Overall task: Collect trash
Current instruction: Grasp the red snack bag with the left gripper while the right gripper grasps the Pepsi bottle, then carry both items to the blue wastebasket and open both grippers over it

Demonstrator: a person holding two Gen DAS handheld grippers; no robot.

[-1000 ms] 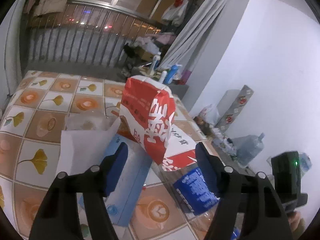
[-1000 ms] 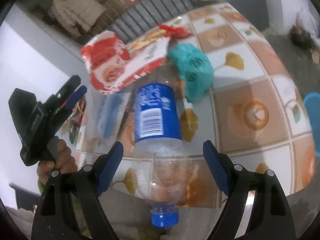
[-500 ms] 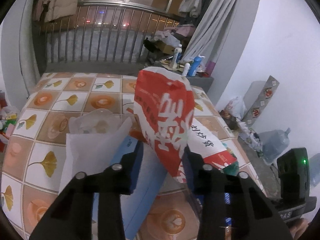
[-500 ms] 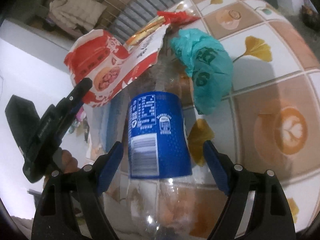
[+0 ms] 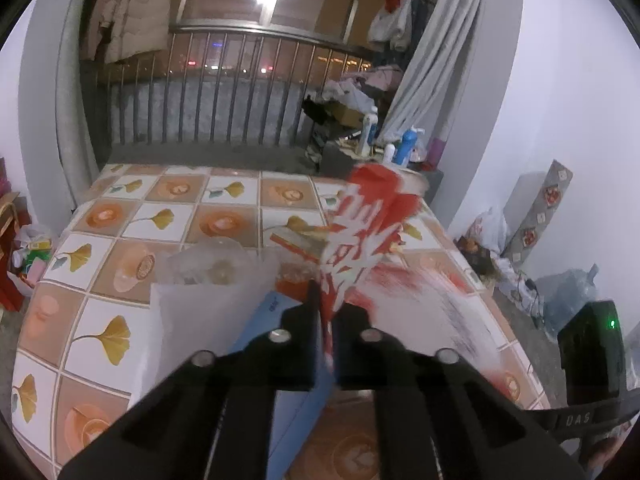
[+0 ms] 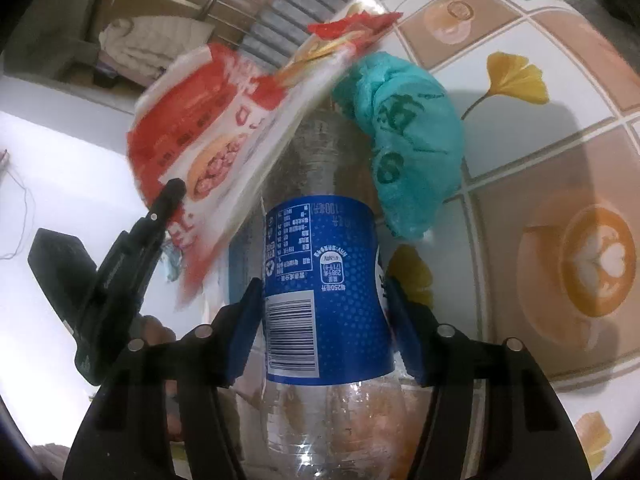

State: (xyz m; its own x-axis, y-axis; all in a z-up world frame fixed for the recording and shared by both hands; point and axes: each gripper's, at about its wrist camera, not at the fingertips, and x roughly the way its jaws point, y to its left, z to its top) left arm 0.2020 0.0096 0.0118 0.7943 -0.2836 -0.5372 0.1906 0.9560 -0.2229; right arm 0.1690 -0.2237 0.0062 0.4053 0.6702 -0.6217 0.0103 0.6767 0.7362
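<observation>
On the tiled tabletop, left gripper is pinched tight on the red snack bag; right gripper is closing, pads touching the plastic bottle lying beside a teal bag.

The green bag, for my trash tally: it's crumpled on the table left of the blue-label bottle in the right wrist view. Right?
Not quite. In the right wrist view the crumpled green bag lies on the table to the right of the blue-label bottle, not left. The red snack bag is on the left.
</observation>
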